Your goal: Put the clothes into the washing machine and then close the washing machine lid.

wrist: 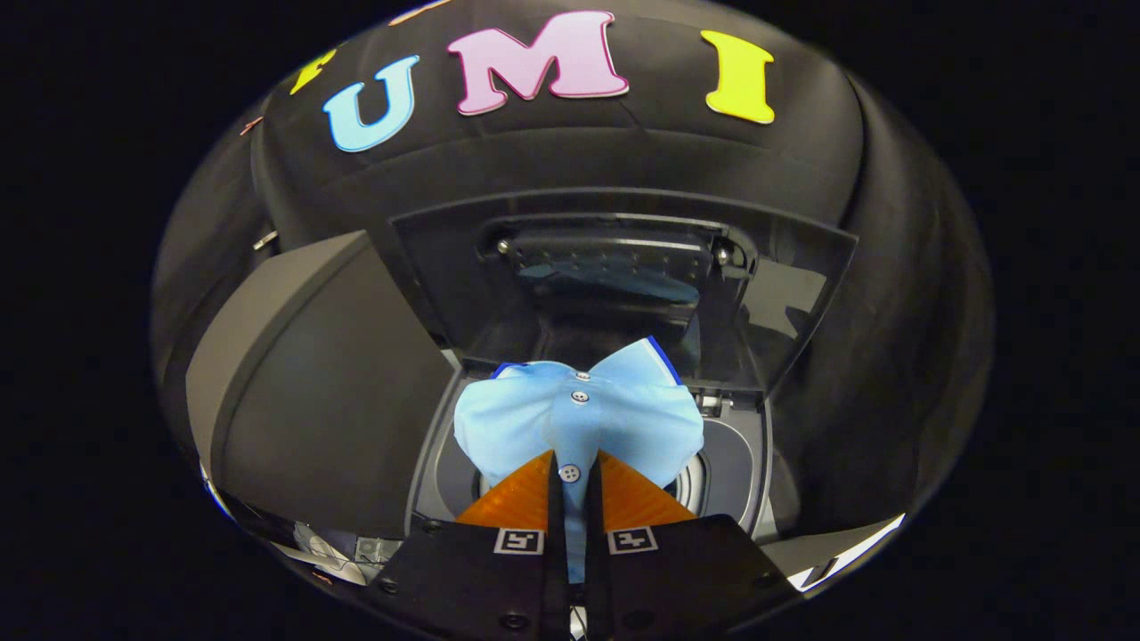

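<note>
Gripper view looks down onto a dark washing machine (pixel 730 463) whose top opening sits just ahead of the fingers. Its lid (pixel 623 267) stands raised behind that opening, tilted back toward the booth wall, with a glossy window in it that mirrors a patch of blue. Left of the machine's opening a broad dark grey panel (pixel 329 383) leans at an angle, its lower edge near the machine's rim. Over the opening hangs a light blue shirt (pixel 579 418), bunched and fanned out to both sides, with a darker blue trim along its far edge. Small white buttons (pixel 580 397) run down its middle strip. The gripper (pixel 574 485) is clamped on the shirt, both fingers pressing the button strip between them, above the machine's drum.
</note>
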`<state>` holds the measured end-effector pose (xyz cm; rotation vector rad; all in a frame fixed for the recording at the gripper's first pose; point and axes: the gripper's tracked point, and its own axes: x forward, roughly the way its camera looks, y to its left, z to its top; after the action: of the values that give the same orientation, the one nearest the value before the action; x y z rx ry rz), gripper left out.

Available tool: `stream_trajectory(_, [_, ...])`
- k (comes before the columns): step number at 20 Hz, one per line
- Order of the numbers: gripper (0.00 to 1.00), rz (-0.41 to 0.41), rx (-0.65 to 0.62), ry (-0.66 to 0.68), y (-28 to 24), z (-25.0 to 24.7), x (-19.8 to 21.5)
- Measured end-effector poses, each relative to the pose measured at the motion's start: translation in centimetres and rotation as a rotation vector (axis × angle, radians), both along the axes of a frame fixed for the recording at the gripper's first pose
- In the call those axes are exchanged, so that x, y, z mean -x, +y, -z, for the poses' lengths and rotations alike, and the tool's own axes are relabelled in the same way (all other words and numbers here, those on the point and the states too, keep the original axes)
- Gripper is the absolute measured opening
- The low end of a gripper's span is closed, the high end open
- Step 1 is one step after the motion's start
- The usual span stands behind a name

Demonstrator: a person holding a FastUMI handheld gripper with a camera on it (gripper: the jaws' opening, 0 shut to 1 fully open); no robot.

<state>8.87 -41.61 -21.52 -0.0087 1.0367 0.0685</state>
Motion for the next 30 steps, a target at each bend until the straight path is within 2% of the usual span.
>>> stream_trajectory(2, [0.11,0.021,-0.01,0.052,0.1,2.6,0.0])
stream_trajectory(7, [0.11,0.049,0.056,0.108,-0.6,8.4,-0.7])
stream_trajectory(11, [0.11,0.035,0.078,0.163,-0.4,11.1,1.0])
stream_trajectory(21, [0.12,0.083,0.134,0.313,-2.5,15.6,4.6])
stream_trajectory(26, [0.12,0.077,0.172,0.307,-3.3,15.9,4.4])
stream_trajectory(30, [0.12,0.129,0.077,0.344,-2.5,17.1,4.9])
